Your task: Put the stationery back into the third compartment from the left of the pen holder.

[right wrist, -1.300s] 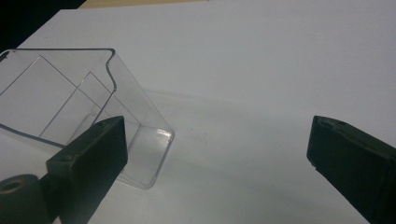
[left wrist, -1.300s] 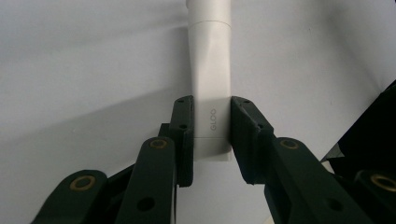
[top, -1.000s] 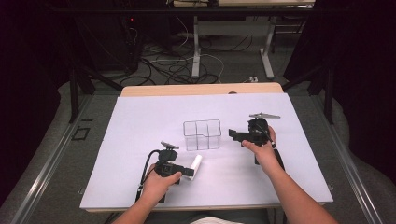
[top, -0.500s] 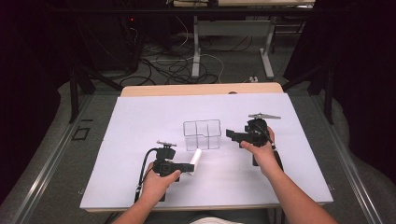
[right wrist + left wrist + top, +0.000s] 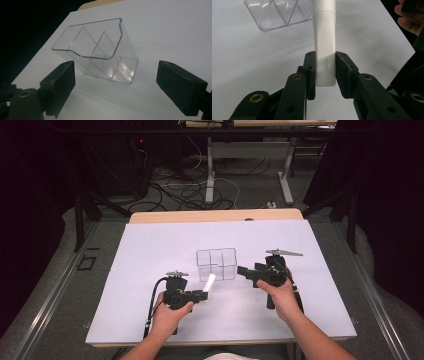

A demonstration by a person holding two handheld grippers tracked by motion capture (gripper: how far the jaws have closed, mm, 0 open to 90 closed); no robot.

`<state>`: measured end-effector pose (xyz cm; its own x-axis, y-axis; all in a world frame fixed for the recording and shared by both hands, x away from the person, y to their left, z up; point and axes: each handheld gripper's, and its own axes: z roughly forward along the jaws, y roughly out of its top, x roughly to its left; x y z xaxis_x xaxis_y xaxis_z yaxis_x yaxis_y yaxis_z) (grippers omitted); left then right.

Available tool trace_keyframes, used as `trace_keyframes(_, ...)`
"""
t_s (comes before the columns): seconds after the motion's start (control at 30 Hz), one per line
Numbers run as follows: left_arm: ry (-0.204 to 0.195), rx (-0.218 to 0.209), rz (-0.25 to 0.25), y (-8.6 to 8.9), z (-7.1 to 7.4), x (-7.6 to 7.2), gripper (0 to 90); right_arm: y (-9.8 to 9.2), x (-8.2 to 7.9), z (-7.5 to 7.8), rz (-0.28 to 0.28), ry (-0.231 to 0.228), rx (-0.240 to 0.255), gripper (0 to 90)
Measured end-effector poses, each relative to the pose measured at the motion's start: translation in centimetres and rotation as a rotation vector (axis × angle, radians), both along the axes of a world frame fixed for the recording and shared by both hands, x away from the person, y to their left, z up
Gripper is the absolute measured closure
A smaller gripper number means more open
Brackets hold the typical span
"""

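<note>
A white glue stick (image 5: 325,37) marked GLOO sits upright between the pads of my left gripper (image 5: 325,72), which is shut on its lower end. In the high view the glue stick (image 5: 208,282) slants from my left gripper (image 5: 201,295) toward a clear divided container (image 5: 216,264) at mid-table. My right gripper (image 5: 244,271) is just right of the container, pointing at it. Its jaws have just been closing a little and still stand wide open. In the right gripper view the container (image 5: 100,50) lies ahead of my right gripper (image 5: 116,75), with nothing between the pads.
A white sheet (image 5: 150,250) covers the wooden table (image 5: 215,216). The person's other hand (image 5: 409,20) shows at the upper right of the left gripper view. Beyond the far edge are floor cables (image 5: 190,190) and table legs (image 5: 210,175).
The glue stick's free end has swung up toward the container in my left gripper. My right gripper has shifted slightly nearer and left, closer to the container's right side.
</note>
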<state>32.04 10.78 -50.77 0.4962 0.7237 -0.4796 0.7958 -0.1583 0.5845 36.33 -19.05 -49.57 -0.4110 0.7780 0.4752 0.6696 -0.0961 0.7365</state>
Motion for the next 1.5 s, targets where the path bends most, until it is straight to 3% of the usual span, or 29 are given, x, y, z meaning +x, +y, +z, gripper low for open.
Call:
trace_keyframes(0.13, -0.007, -0.002, -0.010, -0.2, 0.0, -0.1, 71.4, 0.9, -0.6, -0.2, 0.027, 0.038, 0.045, 17.0)
trace_keyframes(0.27, -0.019, -0.011, -0.012, -0.3, 0.0, -0.1, 71.4, 1.5, -0.7, -0.7, 0.035, 0.054, 0.036, 20.1)
trace_keyframes(0.47, -0.030, -0.020, -0.017, -0.3, 0.1, -0.1, 71.4, 2.0, -0.9, -1.1, 0.051, 0.088, 0.060, 21.8)
trace_keyframes(0.77, -0.037, -0.019, -0.027, -0.7, -0.1, -0.1, 71.4, 1.9, -0.5, -2.0, 0.053, 0.192, 0.119, 24.1)
trace_keyframes(0.93, -0.048, -0.017, -0.021, -0.9, -0.3, 0.0, 71.4, 1.7, -0.5, -2.1, 0.056, 0.236, 0.186, 26.5)
trace_keyframes(1.03, -0.054, -0.024, -0.016, -1.1, -0.4, 0.0, 71.4, 1.6, -0.4, -2.4, 0.062, 0.245, 0.229, 32.6)
trace_keyframes(1.1, -0.056, -0.027, -0.015, -1.3, -0.5, 0.0, 71.4, 1.6, -0.3, -2.6, 0.065, 0.269, 0.282, 33.9)
trace_keyframes(1.17, -0.066, -0.030, -0.016, -1.6, -0.5, 0.0, 71.4, 1.6, -0.2, -2.8, 0.072, 0.285, 0.293, 34.3)
trace_keyframes(1.33, -0.082, -0.034, -0.039, -2.0, -0.4, 0.0, 71.4, 2.1, -0.3, -3.0, 0.085, 0.275, 0.319, 34.5)
trace_keyframes(1.43, -0.073, -0.060, -0.038, -2.4, -0.4, 0.0, 71.4, 2.3, -0.4, -3.0, 0.095, 0.276, 0.349, 34.5)
trace_keyframes(1.5, -0.074, -0.063, -0.041, -2.8, -0.3, 0.0, 71.4, 2.4, -0.4, -3.0, 0.107, 0.276, 0.342, 34.6)
